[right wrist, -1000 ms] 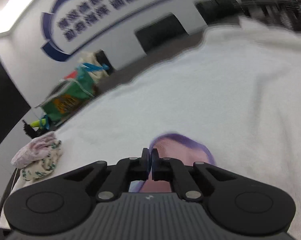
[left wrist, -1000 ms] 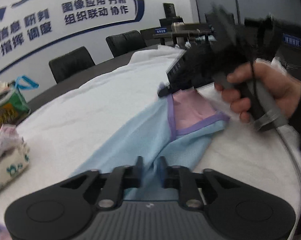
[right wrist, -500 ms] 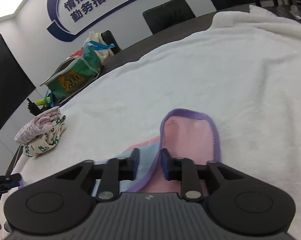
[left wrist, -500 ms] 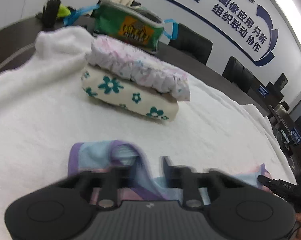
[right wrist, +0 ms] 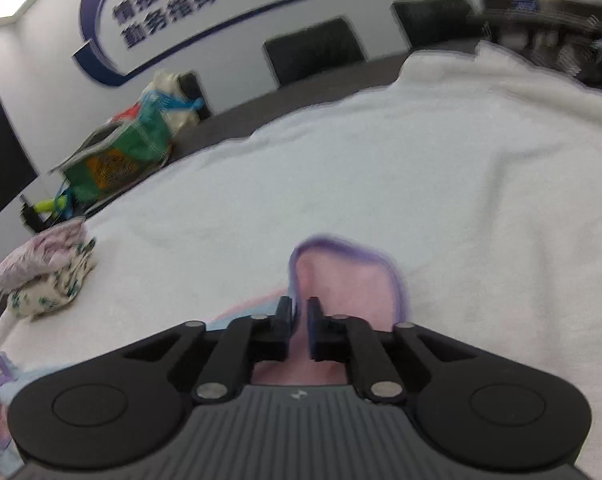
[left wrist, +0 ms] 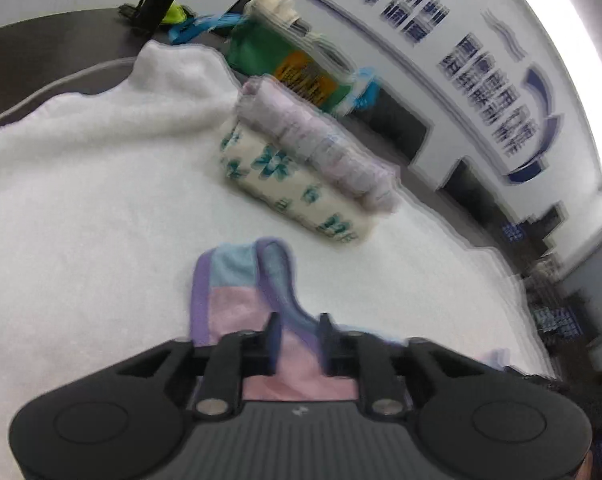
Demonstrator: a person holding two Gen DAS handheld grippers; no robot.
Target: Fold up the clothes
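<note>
A small pink and light-blue garment with purple trim (left wrist: pixel 237 300) lies on the white towel-covered table (left wrist: pixel 81 208). In the left wrist view, my left gripper (left wrist: pixel 299 330) is open, its fingers straddling a raised purple-trimmed fold of the garment. In the right wrist view, my right gripper (right wrist: pixel 299 312) has its jaws nearly closed around the purple edge of the garment's pink part (right wrist: pixel 341 280); the grip itself is not clear.
A stack of folded clothes (left wrist: pixel 301 176), floral under pink, sits on the towel beyond the garment; it also shows in the right wrist view (right wrist: pixel 49 268). A green bag (right wrist: pixel 117 160) stands on the dark table behind. Black chairs (right wrist: pixel 313 52) line the far wall.
The left gripper has stayed over the garment end, tilting slightly closer to it. The right gripper's jaws have narrowed around the purple edge.
</note>
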